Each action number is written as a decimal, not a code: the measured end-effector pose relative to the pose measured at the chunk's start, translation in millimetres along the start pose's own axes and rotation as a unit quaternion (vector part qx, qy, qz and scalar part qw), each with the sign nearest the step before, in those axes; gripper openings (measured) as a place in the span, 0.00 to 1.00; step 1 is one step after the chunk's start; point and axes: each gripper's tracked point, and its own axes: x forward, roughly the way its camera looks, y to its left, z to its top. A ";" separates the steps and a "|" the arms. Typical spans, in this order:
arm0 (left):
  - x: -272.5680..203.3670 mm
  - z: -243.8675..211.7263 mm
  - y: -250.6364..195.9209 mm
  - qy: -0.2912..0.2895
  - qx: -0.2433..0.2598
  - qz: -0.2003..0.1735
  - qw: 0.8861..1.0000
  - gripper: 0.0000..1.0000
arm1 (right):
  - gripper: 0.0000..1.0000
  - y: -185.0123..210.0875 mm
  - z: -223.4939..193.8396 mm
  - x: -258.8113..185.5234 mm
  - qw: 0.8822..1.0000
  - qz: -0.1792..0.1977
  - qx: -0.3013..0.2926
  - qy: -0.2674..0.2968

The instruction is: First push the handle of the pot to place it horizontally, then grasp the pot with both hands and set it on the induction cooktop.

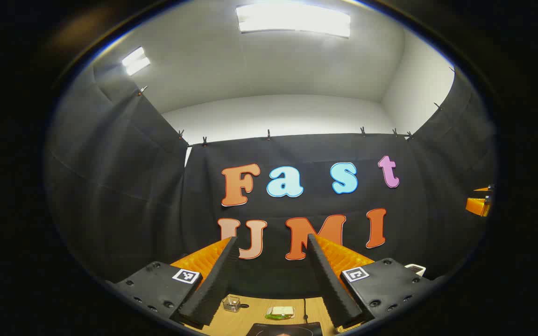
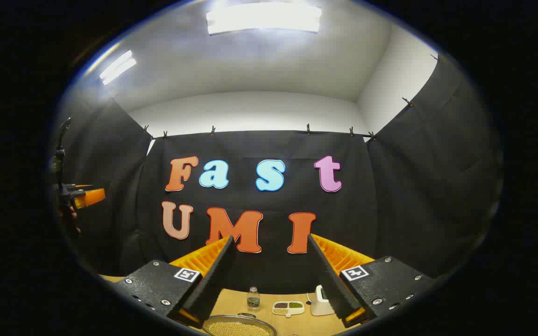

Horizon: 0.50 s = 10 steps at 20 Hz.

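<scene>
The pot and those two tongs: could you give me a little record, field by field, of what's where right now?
left tongs: open, raised, holding nothing
right tongs: open, raised, holding nothing
pot: on the table, below the right tongs, holds yellowish grains
cooktop: dark slab on the table, below the left tongs
table: wooden
task: not yet begun, pot untouched

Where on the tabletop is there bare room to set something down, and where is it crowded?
In the left gripper view, bare wood lies between the small clear jar and the dish, behind the cooktop. In the right gripper view, the table is bare right of the pot. The back row is crowded: bottle, divided dish, white appliance.
</scene>
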 end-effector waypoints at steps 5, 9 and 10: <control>-1.1 0.7 -0.5 -0.002 0.003 0.002 1.000 0.92 | 0.94 7.4 0.0 1.4 1.000 0.009 0.001 0.001; -1.0 2.2 0.1 -0.005 0.001 0.003 1.000 0.92 | 0.94 14.4 -2.1 0.5 1.000 0.018 0.002 0.003; -1.6 1.6 0.5 -0.005 0.000 0.004 1.000 0.92 | 0.94 15.2 -2.2 0.2 1.000 0.019 0.002 0.003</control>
